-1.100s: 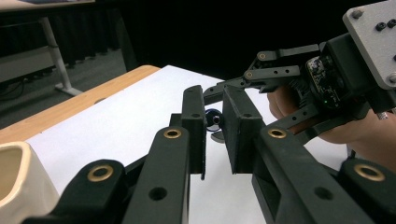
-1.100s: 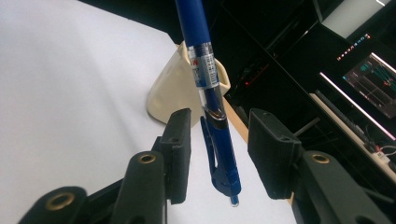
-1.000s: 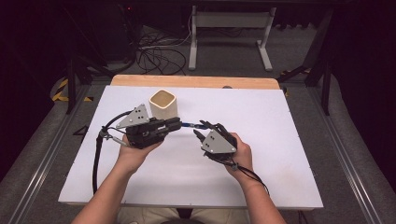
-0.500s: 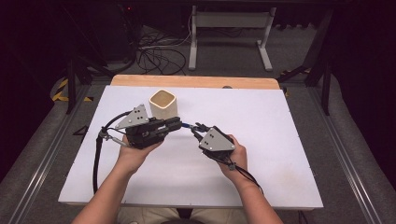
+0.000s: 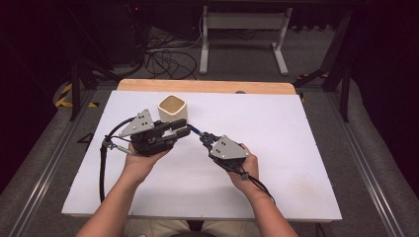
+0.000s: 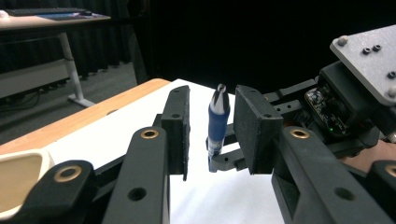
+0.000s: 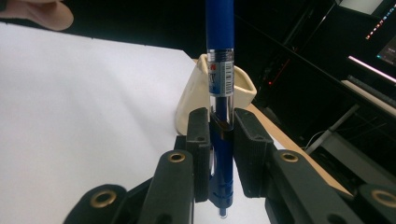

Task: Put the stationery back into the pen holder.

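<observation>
handover: your left gripper (image 5: 182,128) has just been opening, and in the left gripper view its pads (image 6: 180,119) now stand off either side of the pen (image 6: 218,122) with clear gaps. your right gripper (image 5: 203,138) has just been closing, and its pads (image 7: 200,140) press on the pen's barrel from both sides.
compared with a second ago: then your left gripper had the pen pinched and your right gripper's jaws were parted around it; now the roles are swapped. neither hand has shifted on the table.
meaning: the pen has likely passed from left to right, so you can probably draw your left gripper back without dragging it. judged from the layout, the cup (image 5: 172,107) looks like the place it is headed.
pen, place: held off the white table (image 5: 296,163), between the two grippers, just in front of the cup and a little to its right in the high view. it touches neither the table nor the cup as far as you can see.
pen, look: blue barrel, a clear section with a printed label and barcode, and a white-and-dark tip at the end that sits between your left gripper's pads.
cup: cream, squarish with rounded corners, upright, appears empty.
</observation>
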`<state>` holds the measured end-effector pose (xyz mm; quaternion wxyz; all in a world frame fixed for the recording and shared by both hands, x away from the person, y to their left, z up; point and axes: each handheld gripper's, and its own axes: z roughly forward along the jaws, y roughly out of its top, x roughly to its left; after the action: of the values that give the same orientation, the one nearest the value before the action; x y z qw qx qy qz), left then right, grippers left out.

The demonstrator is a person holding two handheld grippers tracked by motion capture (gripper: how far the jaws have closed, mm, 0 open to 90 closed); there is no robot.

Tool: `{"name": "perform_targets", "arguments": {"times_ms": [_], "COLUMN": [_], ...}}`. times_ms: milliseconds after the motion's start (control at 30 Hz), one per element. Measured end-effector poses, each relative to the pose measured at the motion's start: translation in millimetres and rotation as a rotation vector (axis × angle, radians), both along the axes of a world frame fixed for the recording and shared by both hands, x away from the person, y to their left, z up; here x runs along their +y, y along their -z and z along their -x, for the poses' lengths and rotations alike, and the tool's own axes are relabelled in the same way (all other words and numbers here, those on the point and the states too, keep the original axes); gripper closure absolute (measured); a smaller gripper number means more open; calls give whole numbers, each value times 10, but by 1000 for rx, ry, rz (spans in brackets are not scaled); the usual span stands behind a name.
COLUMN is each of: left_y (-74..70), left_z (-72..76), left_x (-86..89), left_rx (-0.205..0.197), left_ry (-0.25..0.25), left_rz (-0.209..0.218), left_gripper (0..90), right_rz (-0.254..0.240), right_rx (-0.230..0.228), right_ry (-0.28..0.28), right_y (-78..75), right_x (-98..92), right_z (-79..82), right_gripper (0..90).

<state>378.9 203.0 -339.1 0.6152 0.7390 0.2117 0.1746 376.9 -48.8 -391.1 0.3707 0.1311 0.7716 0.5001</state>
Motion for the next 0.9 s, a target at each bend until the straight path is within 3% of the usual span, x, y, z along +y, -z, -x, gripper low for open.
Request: {"name": "perform_targets", "arguments": {"times_ms": [167, 433, 667, 900], "left_y": [16, 32, 52, 53], "left_z": [7, 14, 34, 62], "left_x": [13, 66, 122, 198], "left_rx": [-10, -11, -13, -15], "left_ry": [-23, -54, -69, -86], "left_rz": [-20, -16, -7, -23], "left_gripper": [571, 473, 405, 340], "right_rz": [-56, -120, -170, -204], "right_rx": [27, 56, 81, 106], "right_ry": [3, 7, 3, 3], "right_y": [-12, -39, -83, -93], "right_x": [-49, -106, -146, -147], "right_z": [-31, -73, -102, -148], "right_gripper": [778, 778, 779, 780]}}
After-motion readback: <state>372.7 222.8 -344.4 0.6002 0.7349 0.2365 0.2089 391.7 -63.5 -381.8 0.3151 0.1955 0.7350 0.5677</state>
